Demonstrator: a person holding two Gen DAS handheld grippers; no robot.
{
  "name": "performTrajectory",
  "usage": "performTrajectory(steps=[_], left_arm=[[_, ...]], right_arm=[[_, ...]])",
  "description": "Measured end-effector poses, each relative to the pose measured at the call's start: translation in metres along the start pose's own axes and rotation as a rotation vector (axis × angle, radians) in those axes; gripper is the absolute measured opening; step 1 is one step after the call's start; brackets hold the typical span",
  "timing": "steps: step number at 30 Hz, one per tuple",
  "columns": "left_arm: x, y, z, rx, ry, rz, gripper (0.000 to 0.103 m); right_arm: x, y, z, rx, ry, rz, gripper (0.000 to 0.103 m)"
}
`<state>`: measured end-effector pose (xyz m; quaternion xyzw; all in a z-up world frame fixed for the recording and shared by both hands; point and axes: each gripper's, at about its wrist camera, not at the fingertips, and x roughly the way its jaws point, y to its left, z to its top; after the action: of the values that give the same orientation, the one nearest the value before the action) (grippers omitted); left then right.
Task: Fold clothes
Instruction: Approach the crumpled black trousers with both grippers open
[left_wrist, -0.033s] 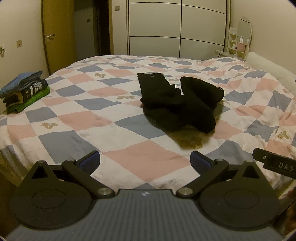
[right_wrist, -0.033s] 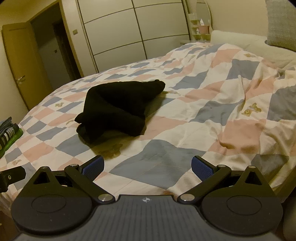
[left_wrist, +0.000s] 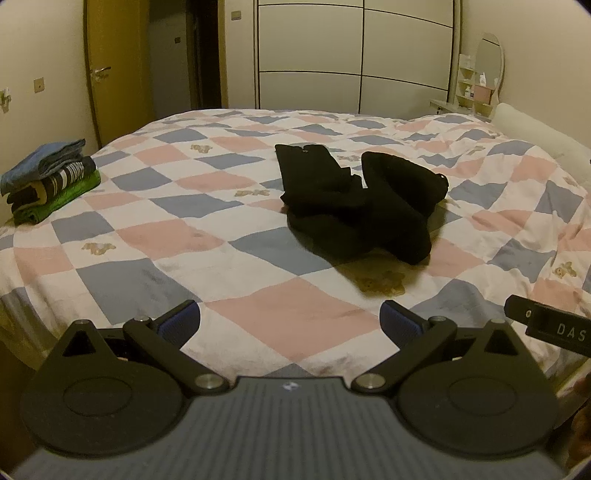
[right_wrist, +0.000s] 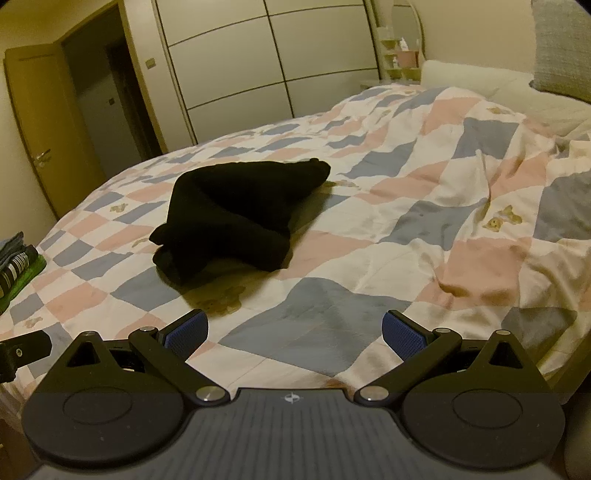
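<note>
A crumpled black garment (left_wrist: 354, 206) lies in a heap near the middle of a bed with a pink, blue and white checked quilt (left_wrist: 147, 236). In the right wrist view the same garment (right_wrist: 236, 214) sits ahead and to the left. My left gripper (left_wrist: 290, 321) hovers over the bed's near edge, short of the garment, open and holding nothing. My right gripper (right_wrist: 294, 328) is open too, over the quilt (right_wrist: 424, 221) to the right of the garment, with nothing between its blue pads (right_wrist: 402, 332).
A stack of folded clothes (left_wrist: 48, 181) rests at the bed's left edge, also visible as the stack (right_wrist: 18, 266). A white wardrobe (left_wrist: 354, 55) and an open wooden door (left_wrist: 114, 70) stand beyond the bed. A white headboard (right_wrist: 480, 81) lies right.
</note>
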<state>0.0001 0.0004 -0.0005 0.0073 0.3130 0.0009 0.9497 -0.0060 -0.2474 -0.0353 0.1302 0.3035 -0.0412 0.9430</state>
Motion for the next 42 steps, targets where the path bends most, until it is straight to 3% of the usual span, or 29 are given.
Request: performTrajectory(steps=[42], left_arm=[[0.055, 0.013, 0.005, -0.042, 0.100, -0.011, 0.102]], right_arm=[[0.046, 0.021, 0.016, -0.037, 0.089, -0.010, 0.103]])
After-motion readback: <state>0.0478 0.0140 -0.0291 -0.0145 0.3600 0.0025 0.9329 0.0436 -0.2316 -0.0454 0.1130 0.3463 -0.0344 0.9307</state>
